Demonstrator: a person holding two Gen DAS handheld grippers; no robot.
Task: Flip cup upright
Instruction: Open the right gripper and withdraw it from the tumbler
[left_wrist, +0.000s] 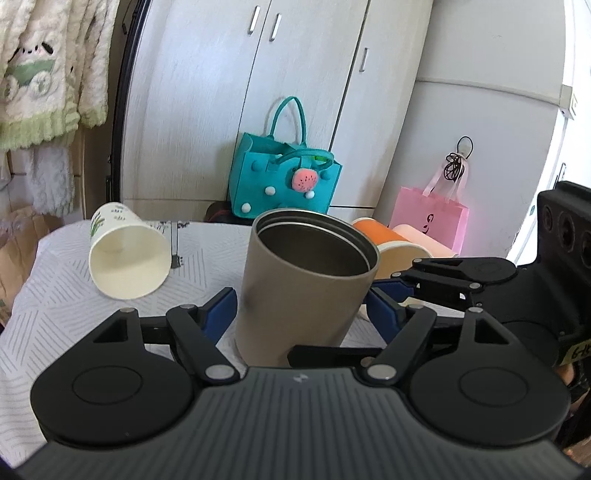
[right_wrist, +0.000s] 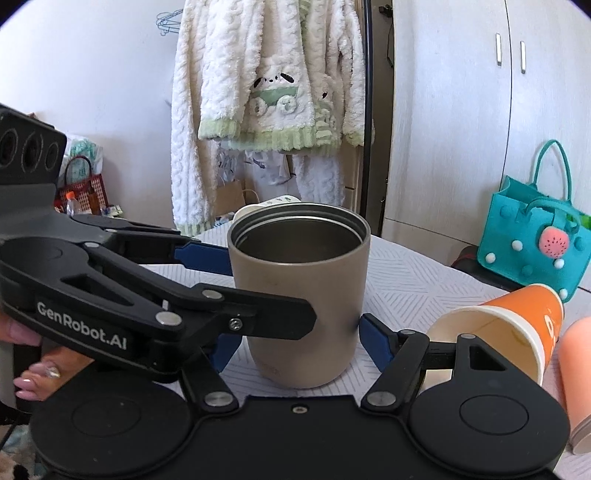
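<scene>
Tumbler, matte taupe cyl., steel-lined, upright

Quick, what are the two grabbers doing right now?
Left gripper: open around the metal cup, pads beside it.
Right gripper: open around the same cup, not squeezing.

The cloth-covered table bears an upright tumbler and three paper cups (all tipped over).

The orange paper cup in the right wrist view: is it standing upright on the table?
No. The orange paper cup lies on its side on the table, its open mouth facing the camera, beside the upright metal tumbler.
</scene>
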